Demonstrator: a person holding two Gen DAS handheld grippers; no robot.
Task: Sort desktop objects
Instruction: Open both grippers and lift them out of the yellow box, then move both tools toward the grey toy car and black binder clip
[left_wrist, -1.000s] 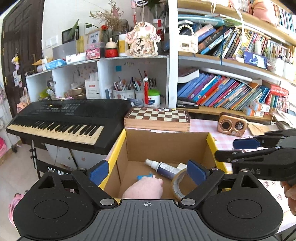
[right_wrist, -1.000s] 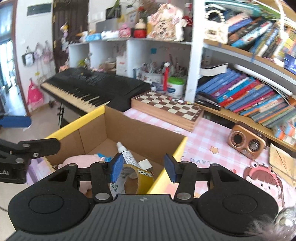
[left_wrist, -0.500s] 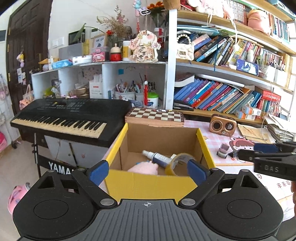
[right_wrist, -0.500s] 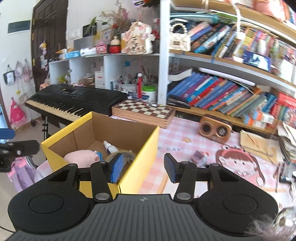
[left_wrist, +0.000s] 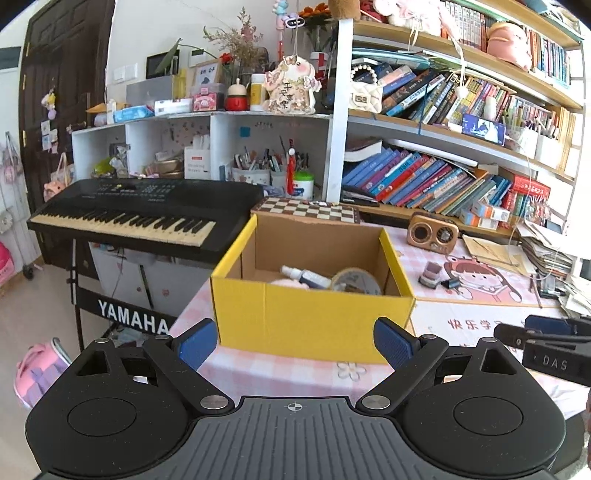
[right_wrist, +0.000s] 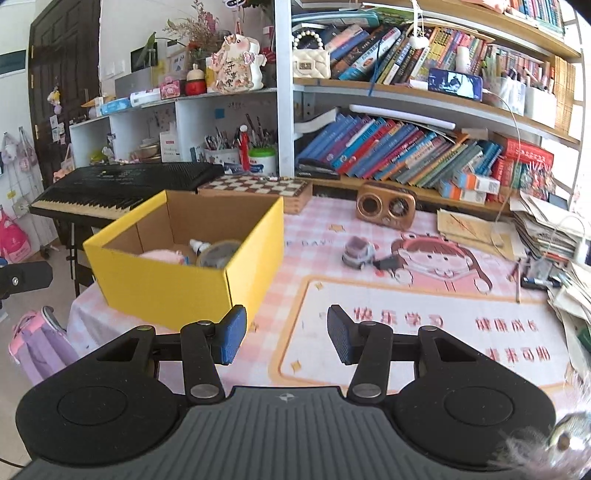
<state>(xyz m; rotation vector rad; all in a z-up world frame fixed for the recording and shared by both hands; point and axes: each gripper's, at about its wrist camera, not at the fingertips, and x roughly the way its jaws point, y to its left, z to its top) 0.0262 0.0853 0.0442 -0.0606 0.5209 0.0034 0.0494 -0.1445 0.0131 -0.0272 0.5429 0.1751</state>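
Both grippers held off the near side of the yellow box, nothing between either pair of jaws. My left gripper stands wide, its blue pads framing the box front. My right gripper is gapped more narrowly, empty, aimed at the printed desk mat.

Box sits at the desk's left end, open-topped. Inside I see a pink plush, a small spray bottle and a roll of tape, so part of the sorting looks done.

Left on the mat, right of the box: a small toy car, and touching or just beside it a dark little item I can't identify. Pens and papers lie at the far right edge; whether they count I can't tell.

Handling guess for the car:
- light, hard plastic, rigid, so it won't squash
- wheels mean it may roll off if nudged from one end
- smooth shell, likely slippery
- take it across the body, pads on its two flat flanks, low near the wheels
- my right gripper is closer and its gap looks about right

The dark item is thin and low; it would need the pads right down at the mat
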